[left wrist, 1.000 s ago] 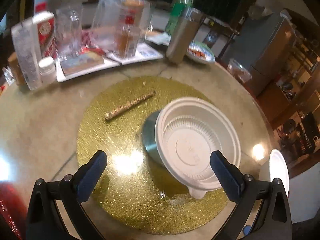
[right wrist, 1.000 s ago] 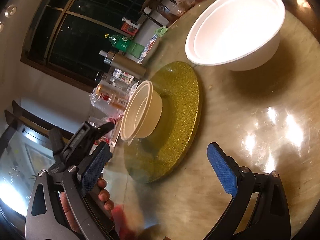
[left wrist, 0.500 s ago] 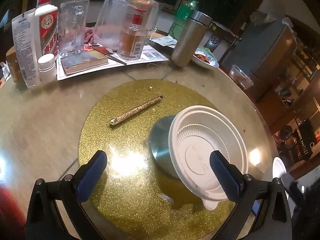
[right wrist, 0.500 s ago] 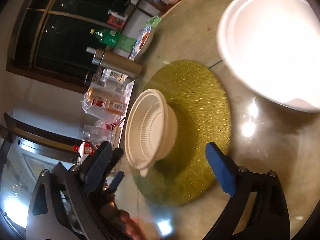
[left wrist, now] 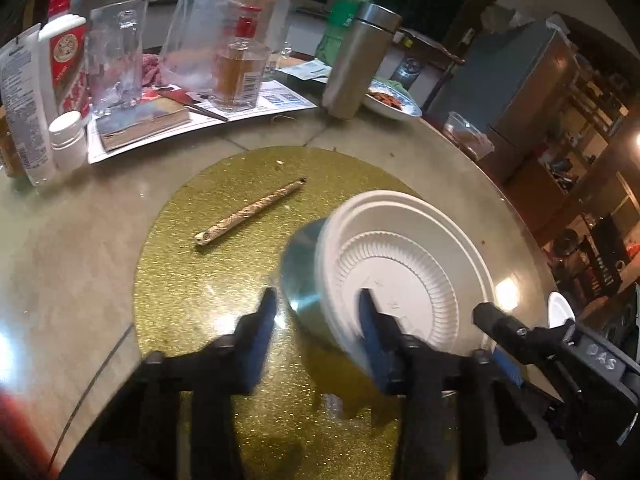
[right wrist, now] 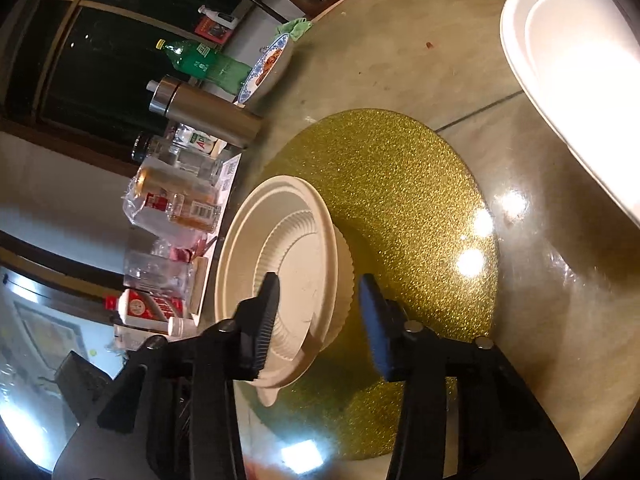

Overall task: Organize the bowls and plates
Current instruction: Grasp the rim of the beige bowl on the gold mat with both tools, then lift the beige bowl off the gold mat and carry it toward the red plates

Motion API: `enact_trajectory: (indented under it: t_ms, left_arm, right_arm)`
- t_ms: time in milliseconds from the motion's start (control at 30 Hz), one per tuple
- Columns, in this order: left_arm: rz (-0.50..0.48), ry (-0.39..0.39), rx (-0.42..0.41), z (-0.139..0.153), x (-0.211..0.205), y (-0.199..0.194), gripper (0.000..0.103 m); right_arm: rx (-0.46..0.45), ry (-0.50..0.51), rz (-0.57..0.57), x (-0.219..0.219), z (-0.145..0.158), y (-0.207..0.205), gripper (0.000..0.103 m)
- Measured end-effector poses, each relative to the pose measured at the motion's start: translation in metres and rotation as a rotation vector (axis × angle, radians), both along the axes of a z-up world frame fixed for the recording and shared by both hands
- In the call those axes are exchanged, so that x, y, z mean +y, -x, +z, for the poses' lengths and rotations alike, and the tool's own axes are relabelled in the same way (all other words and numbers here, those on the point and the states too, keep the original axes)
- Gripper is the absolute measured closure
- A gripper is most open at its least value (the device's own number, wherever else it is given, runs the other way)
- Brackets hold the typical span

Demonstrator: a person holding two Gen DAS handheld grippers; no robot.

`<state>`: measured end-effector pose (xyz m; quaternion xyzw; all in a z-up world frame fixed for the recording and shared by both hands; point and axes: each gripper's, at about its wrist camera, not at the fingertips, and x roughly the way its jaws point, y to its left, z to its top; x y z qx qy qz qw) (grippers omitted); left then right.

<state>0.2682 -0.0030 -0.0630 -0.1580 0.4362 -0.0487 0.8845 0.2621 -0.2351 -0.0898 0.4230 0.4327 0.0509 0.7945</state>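
A small white ridged disposable bowl (left wrist: 404, 264) stands tilted on the gold mat (left wrist: 224, 272), over a silvery base (left wrist: 304, 276). It also shows in the right wrist view (right wrist: 288, 264). My left gripper (left wrist: 316, 320) is partly closed, its jaws straddling the bowl's near rim, the right finger inside the bowl. My right gripper (right wrist: 316, 308) is partly closed too, its jaws either side of the same bowl's rim; contact is unclear. A large white bowl (right wrist: 572, 64) sits on the glass table at the upper right.
A patterned pen-like stick (left wrist: 248, 212) lies on the mat. At the back stand a steel flask (left wrist: 356, 60), a green bottle (left wrist: 340, 16), a liquor bottle in plastic (left wrist: 236, 64), glasses, a book and a plate of food (left wrist: 392, 100). The table edge (left wrist: 520, 216) curves on the right.
Both grippers have narrowed from wide open and moved in onto the small bowl's rim. The right gripper now shows at the lower right of the left wrist view.
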Motion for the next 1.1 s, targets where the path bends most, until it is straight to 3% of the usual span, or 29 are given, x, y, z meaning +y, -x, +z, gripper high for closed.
enact_trajectory:
  t_ms: [67,100,200,600,1100]
  left_arm:
    - [-0.008,-0.029,-0.003,0.000,-0.004,0.001,0.088]
    - [-0.014,-0.033,-0.003,0.000,-0.005,0.001,0.089]
    - [-0.020,-0.037,-0.012,0.001,-0.006,0.002,0.090]
    - [-0.014,-0.088,-0.045,0.008,-0.009,0.010,0.090]
    - [-0.011,-0.179,-0.170,0.042,-0.030,0.031,0.090]
  right_arm:
    - [-0.004,0.023,-0.005,-0.001,0.001,0.001,0.076]
    - [-0.002,0.027,0.000,-0.001,0.000,0.001,0.081]
    - [0.004,0.034,0.021,0.001,-0.002,0.000,0.087]
    - [0.018,-0.002,0.044,-0.002,-0.005,0.005,0.090]
    - [-0.054,0.019,0.039,-0.005,0.024,0.012,0.095]
